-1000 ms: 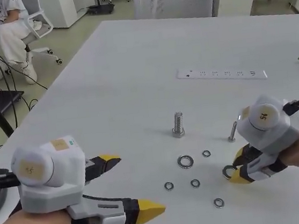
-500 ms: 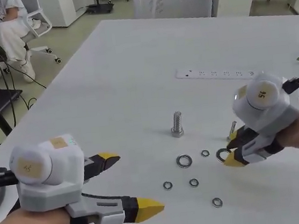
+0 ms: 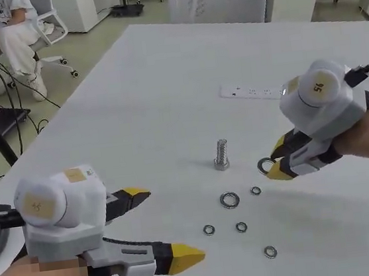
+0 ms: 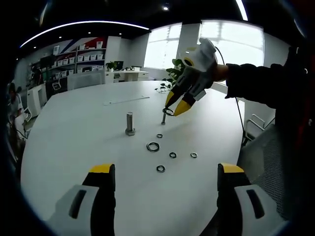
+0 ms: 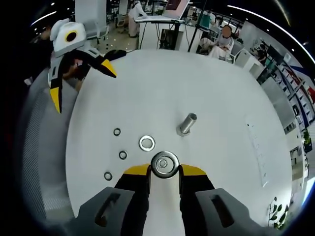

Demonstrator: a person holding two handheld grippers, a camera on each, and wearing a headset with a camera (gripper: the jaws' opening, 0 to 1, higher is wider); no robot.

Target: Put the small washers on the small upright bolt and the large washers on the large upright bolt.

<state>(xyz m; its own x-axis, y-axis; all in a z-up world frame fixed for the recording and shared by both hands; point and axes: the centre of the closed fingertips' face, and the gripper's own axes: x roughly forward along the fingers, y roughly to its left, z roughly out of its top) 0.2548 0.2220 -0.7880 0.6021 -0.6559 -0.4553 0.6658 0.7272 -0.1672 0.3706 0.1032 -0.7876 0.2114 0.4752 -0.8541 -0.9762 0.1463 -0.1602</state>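
Currently pinching a washer (image 3: 266, 166) in the narrowed jaws of the right gripper (image 3: 274, 166), right of centre in head view, raised off the bench (image 3: 154, 101). Holding left gripper (image 3: 166, 226) jaws wide, lower left. Beyond: large bolt (image 3: 221, 154) upright at centre, five loose washers (image 3: 229, 200) below it.

Round cap (image 3: 317, 86) on my right gripper (image 3: 272, 162): a tilted two-digit number in yellow print; I read it as "45", not with certainty.
White cap (image 3: 37, 204) on my left gripper (image 3: 164, 225): faint yellow mark, too blurred to read.
Tan sticker (image 3: 74, 176) beside it: nothing legible.
Power strip (image 3: 249, 92): print too small to read.
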